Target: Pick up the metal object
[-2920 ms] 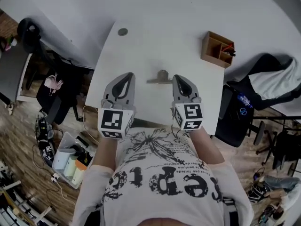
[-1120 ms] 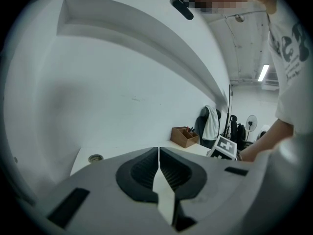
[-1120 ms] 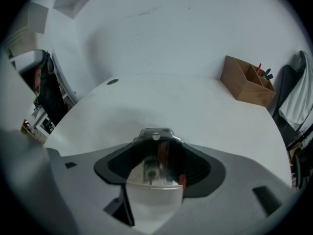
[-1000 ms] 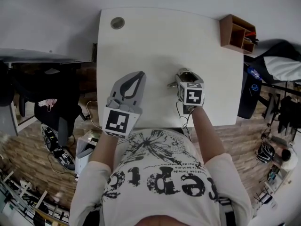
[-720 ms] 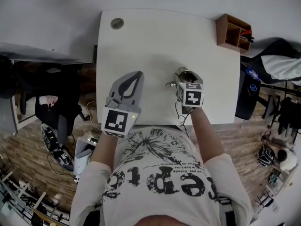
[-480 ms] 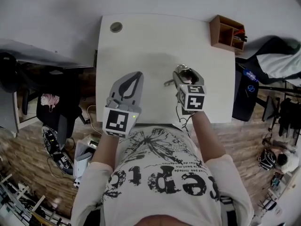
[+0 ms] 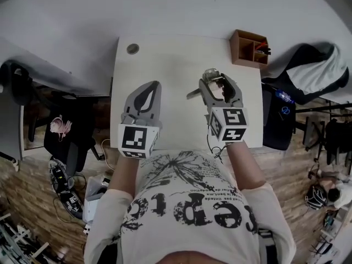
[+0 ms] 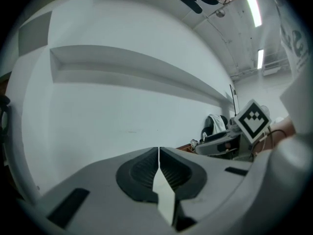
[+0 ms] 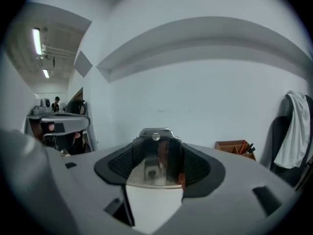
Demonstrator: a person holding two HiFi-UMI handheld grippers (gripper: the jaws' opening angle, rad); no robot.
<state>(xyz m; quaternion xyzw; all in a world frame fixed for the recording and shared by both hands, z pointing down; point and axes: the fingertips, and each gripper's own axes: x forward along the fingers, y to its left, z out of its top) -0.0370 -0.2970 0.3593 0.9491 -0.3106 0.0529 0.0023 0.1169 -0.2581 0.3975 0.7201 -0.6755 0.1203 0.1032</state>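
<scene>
Two grippers hang over the white bench [image 7: 165, 59]; we see the right gripper [image 7: 214, 80] with its jaws clamped on the metal object [image 9: 156, 156], whose thin end sticks out to the left of the jaws in the head view. We note the left gripper [image 7: 149, 88] beside it, jaws pressed together on nothing. We also log a wooden organizer [image 7: 248, 47] at the bench's far right corner.

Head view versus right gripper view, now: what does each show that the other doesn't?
Only the head view: the whole white table, its round grommet, and the arm of the metal object jutting leftward from the right gripper. Only the right gripper view: the object's shiny face clamped between the jaws. Both: the wooden organizer and the left gripper.
</scene>
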